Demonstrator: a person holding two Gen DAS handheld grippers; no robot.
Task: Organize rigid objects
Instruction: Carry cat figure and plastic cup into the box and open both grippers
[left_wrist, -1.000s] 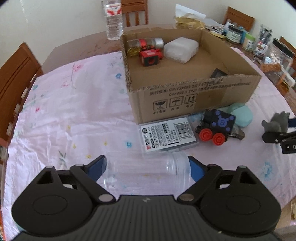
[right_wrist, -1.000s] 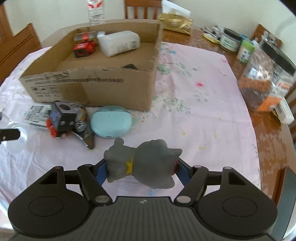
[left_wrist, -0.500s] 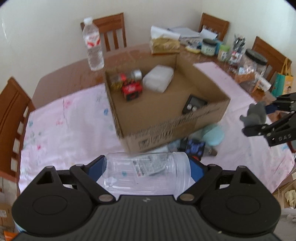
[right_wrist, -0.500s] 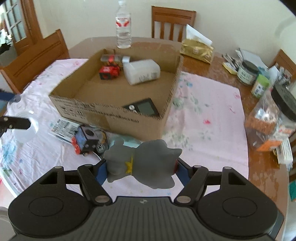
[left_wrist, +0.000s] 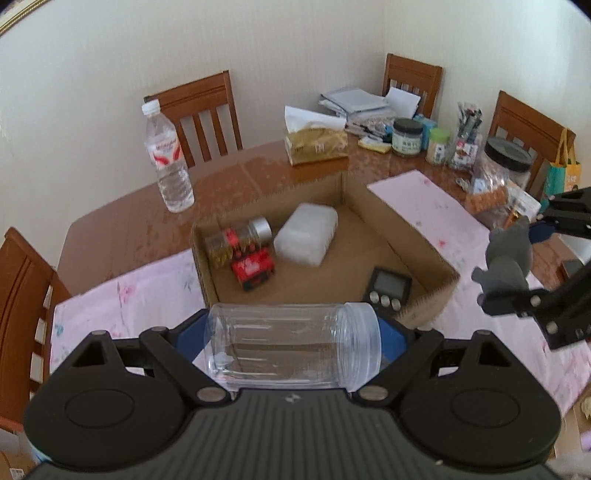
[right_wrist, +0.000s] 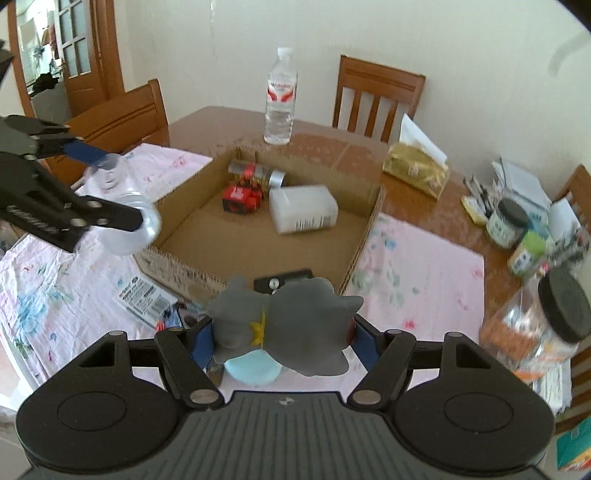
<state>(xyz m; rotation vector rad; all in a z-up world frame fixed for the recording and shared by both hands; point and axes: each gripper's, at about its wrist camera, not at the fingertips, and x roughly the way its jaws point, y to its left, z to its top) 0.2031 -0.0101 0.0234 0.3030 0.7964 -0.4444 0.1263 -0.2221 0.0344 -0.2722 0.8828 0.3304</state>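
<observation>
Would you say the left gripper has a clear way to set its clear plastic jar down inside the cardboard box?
Probably yes: the left gripper holds the clear plastic jar above the open-topped cardboard box, whose middle floor looks bare.

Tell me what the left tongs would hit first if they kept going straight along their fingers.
Probably the brown cardboard box: its near wall or floor beside the black timer. The left tongs hold a clear plastic jar; depth is uncertain.

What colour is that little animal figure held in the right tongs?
Grey, with a small yellow mark at its middle. The animal figure shows best in the right wrist view.
</observation>
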